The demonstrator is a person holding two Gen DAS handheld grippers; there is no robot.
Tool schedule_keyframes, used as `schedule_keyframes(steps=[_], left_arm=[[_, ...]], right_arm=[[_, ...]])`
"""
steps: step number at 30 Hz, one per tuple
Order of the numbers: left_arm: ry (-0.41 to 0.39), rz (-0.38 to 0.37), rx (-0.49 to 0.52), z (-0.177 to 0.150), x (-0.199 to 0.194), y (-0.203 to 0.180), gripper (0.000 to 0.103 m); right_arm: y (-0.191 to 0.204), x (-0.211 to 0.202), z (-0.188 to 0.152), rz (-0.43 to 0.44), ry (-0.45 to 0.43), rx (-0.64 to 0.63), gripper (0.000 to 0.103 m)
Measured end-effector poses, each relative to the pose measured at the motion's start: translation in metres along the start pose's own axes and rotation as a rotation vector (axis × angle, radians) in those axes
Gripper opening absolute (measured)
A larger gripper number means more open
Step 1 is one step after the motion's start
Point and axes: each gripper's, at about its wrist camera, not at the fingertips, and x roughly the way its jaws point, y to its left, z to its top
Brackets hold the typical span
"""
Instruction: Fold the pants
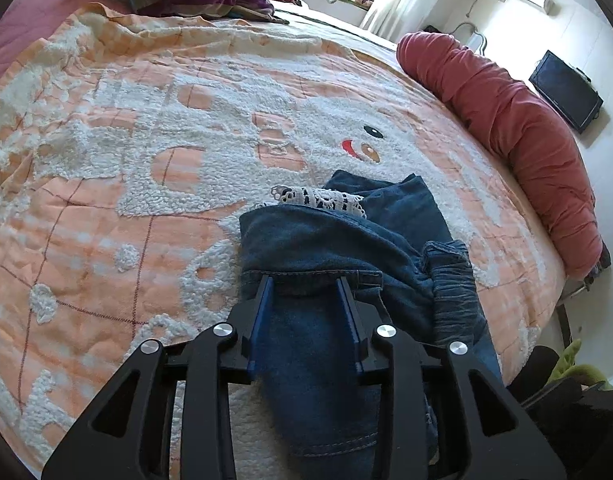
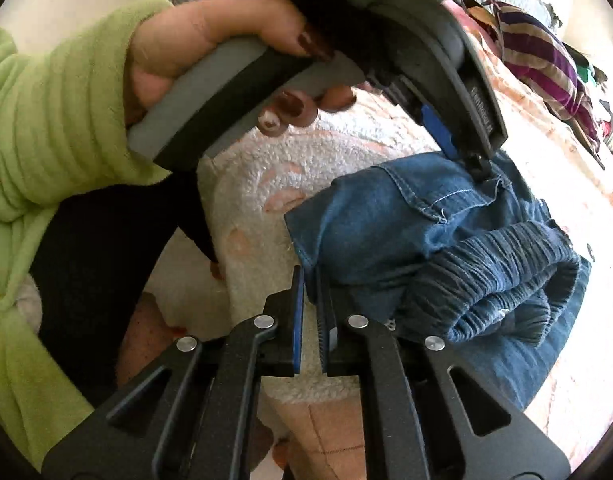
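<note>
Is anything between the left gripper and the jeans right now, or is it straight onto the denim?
Nothing visible stands between them. The left gripper has its fingers spread open directly over the jeans, tips at a stitched seam. The white lace trim lies farther off, beyond the fold, out of the way.

Blue denim pants (image 1: 338, 240); orange-and-white blanket (image 1: 106, 200)
</note>
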Motion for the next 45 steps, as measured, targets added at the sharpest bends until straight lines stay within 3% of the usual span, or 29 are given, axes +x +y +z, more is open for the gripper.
schedule_keyframes(steps=[5, 8, 11, 20, 24, 25, 27, 31, 34, 41, 43, 45], left_arm=[[-0.004, 0.021, 0.021, -0.003, -0.002, -0.005, 0.036], [-0.006, 0.038, 0.029, -0.006, -0.005, -0.007, 0.050], [-0.010, 0.056, 0.039, -0.009, -0.010, -0.010, 0.051], [-0.046, 0.085, 0.061, -0.013, -0.031, -0.018, 0.056], [-0.065, 0.092, 0.060, -0.014, -0.043, -0.021, 0.057], [-0.073, 0.093, 0.058, -0.015, -0.048, -0.021, 0.068], [-0.088, 0.100, 0.057, -0.016, -0.055, -0.023, 0.076], [-0.111, 0.112, 0.067, -0.018, -0.068, -0.028, 0.076], [-0.130, 0.126, 0.068, -0.019, -0.078, -0.031, 0.086], [-0.163, 0.137, 0.078, -0.021, -0.094, -0.036, 0.087], [-0.168, 0.138, 0.074, -0.022, -0.097, -0.036, 0.096], [-0.173, 0.140, 0.071, -0.022, -0.098, -0.035, 0.096]], right_arm=[[0.005, -0.010, -0.007, -0.010, -0.010, 0.019, 0.008], [0.004, -0.020, -0.009, 0.014, -0.044, 0.049, 0.014], [0.002, -0.026, -0.007, 0.023, -0.074, 0.072, 0.016], [-0.001, -0.059, -0.013, 0.020, -0.200, 0.164, 0.035], [-0.001, -0.077, -0.015, -0.007, -0.260, 0.190, 0.044], [-0.002, -0.080, -0.016, -0.014, -0.272, 0.196, 0.048], [-0.003, -0.089, -0.015, -0.028, -0.300, 0.215, 0.056], [-0.006, -0.105, -0.016, -0.071, -0.346, 0.245, 0.070], [-0.008, -0.115, -0.018, -0.098, -0.372, 0.267, 0.076], [-0.021, -0.135, -0.018, -0.175, -0.446, 0.336, 0.083], [-0.029, -0.140, -0.019, -0.209, -0.462, 0.372, 0.084], [-0.035, -0.143, -0.020, -0.227, -0.470, 0.400, 0.086]])
